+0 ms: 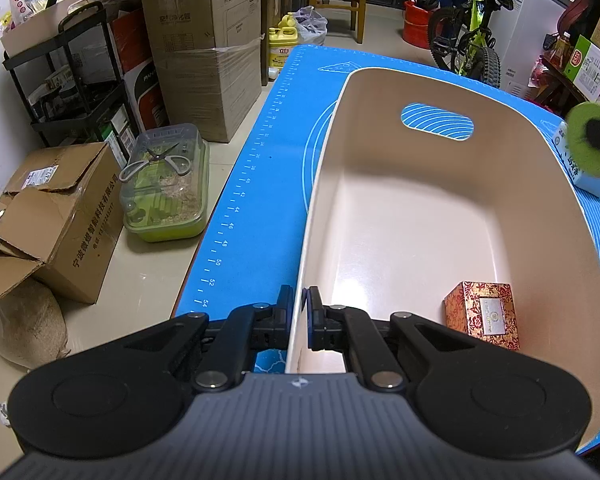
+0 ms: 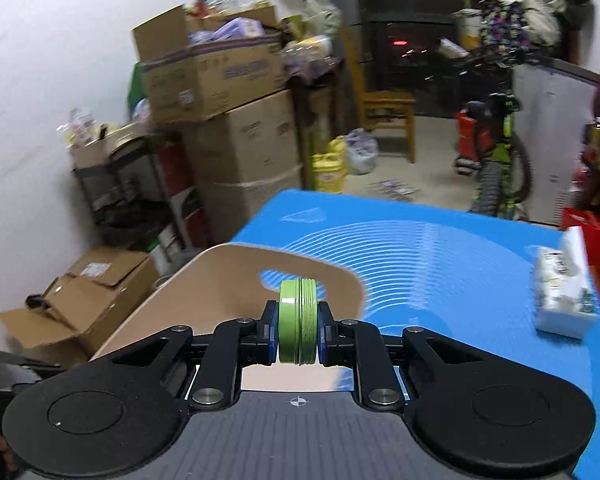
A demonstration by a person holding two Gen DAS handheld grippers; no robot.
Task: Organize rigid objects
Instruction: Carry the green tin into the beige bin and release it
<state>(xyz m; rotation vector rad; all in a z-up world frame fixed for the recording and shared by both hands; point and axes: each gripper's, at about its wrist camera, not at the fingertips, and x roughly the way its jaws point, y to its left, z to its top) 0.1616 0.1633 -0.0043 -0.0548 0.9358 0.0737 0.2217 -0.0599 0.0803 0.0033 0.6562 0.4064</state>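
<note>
A cream plastic bin [image 1: 380, 208] with a handle slot stands on the blue mat [image 1: 260, 200]. My left gripper [image 1: 300, 312] is shut on the bin's near left wall, one finger outside and one inside. A red and gold patterned box [image 1: 482, 314] lies in the bin's near right corner. My right gripper [image 2: 298, 328] is shut on a round green tin [image 2: 298, 320], held on edge above the bin's near end [image 2: 220, 280]. The tin and right gripper also show in the left wrist view [image 1: 594, 144], above the bin's right rim.
A white tissue pack [image 2: 564, 296] lies on the mat right of the bin, also showing in the left wrist view [image 1: 580, 168]. The mat's left edge drops to the floor, where cardboard boxes [image 1: 60, 216], a clear container with scissors [image 1: 168, 188] and a black rack [image 1: 72, 80] stand. A bicycle [image 1: 468, 40] is beyond the table.
</note>
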